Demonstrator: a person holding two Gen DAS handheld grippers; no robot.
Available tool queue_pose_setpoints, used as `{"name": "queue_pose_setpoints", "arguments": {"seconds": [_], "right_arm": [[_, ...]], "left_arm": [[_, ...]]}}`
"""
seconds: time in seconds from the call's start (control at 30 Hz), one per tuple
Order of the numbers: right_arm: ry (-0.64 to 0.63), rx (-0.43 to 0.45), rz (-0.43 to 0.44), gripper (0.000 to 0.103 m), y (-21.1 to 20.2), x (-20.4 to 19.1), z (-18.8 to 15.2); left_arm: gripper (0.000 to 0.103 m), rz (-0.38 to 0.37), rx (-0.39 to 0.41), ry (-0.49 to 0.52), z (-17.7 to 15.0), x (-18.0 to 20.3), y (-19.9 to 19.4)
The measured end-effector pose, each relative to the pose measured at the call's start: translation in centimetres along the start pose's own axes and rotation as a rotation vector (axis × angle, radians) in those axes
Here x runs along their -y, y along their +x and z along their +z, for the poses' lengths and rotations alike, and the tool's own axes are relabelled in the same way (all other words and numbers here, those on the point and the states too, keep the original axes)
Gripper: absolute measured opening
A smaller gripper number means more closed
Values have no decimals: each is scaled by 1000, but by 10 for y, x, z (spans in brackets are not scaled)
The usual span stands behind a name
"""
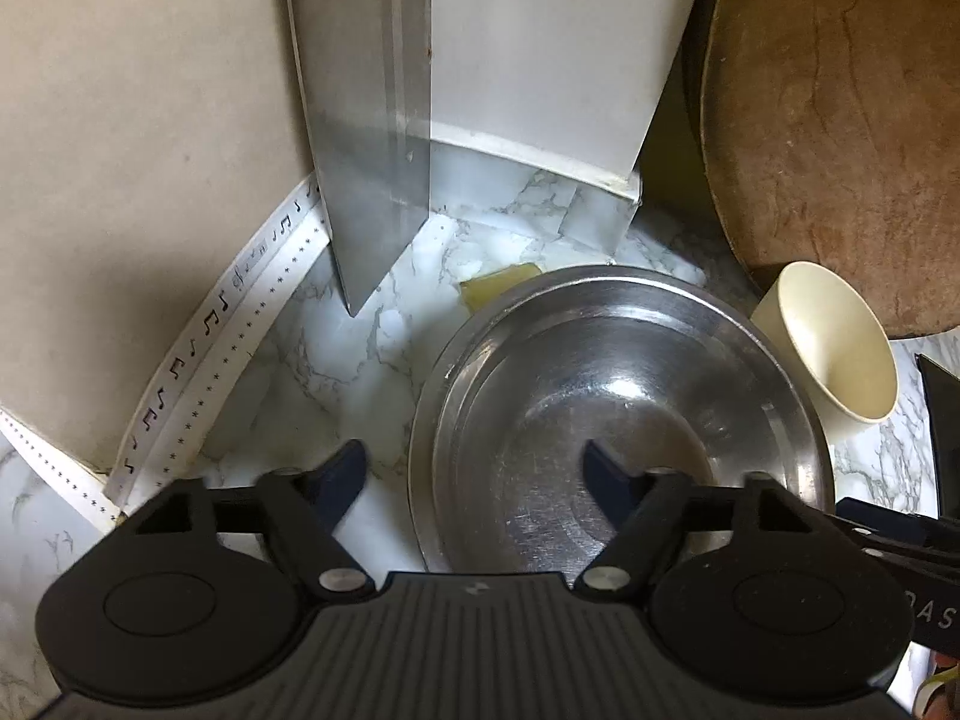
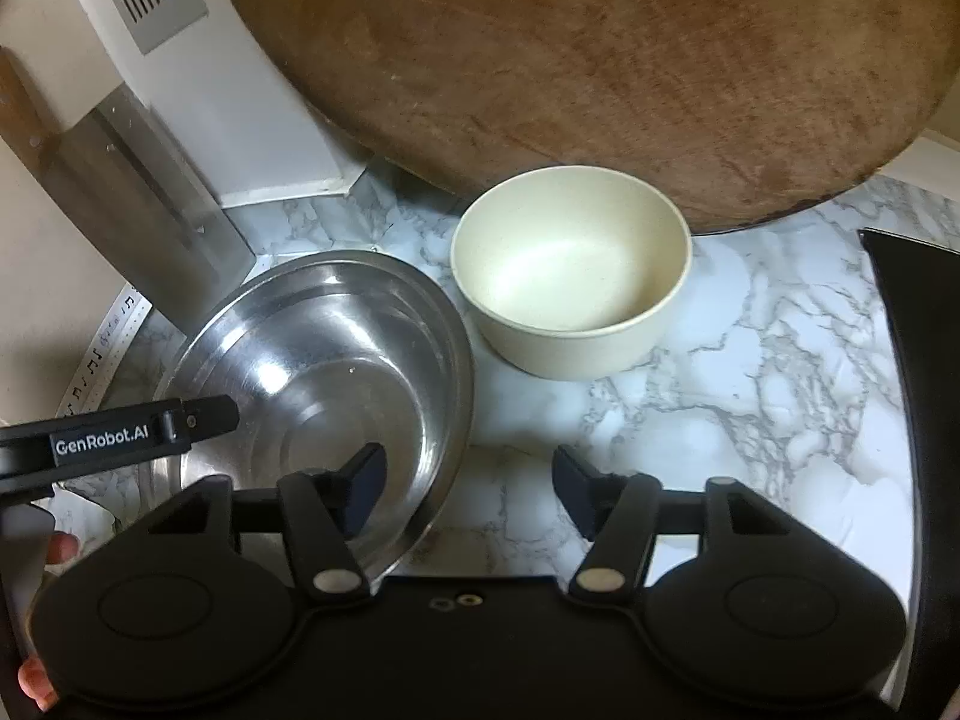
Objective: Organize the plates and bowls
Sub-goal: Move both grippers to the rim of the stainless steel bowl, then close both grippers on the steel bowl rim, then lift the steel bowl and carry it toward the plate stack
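Left hand-held gripper (image 1: 474, 468): jaws parted, astride the near-left rim of the steel bowl (image 1: 624, 414), one finger inside, one outside; pads not seen pressing. Right hand-held gripper (image 2: 468, 477): jaws parted, astride the same bowl's right rim, no contact visible. Steel bowl: empty, on the marble table (image 2: 750, 348). Cream bowl (image 2: 570, 270): empty, upright, just beside it. Round wooden board (image 2: 600, 60): leaning behind, top cut off. Cleaver (image 1: 372, 150): propped upright; handle partly out of view. Black object (image 2: 912, 360) at right edge: unidentifiable.
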State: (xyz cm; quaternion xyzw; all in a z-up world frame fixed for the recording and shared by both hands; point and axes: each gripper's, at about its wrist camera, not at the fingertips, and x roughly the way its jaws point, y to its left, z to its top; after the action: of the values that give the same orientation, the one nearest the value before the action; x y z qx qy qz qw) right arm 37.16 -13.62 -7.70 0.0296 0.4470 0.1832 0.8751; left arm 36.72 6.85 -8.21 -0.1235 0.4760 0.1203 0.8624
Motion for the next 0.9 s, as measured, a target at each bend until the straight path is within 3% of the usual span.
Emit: {"name": "queue_pose_setpoints", "arguments": {"seconds": [0.1, 0.27, 0.5, 0.9], "right_arm": [[-4, -1, -2, 50, 4, -3, 0], [-9, 0, -2, 39, 8, -6, 1], [-26, 20, -26, 24, 9, -7, 0], [-28, 94, -59, 17, -12, -11, -1]], "left_arm": [[59, -4, 16, 13, -1, 1, 1], [30, 8, 24, 33, -3, 3, 1], [20, 13, 43, 32, -2, 1, -2], [19, 4, 93, 52, -4, 1, -30]]}}
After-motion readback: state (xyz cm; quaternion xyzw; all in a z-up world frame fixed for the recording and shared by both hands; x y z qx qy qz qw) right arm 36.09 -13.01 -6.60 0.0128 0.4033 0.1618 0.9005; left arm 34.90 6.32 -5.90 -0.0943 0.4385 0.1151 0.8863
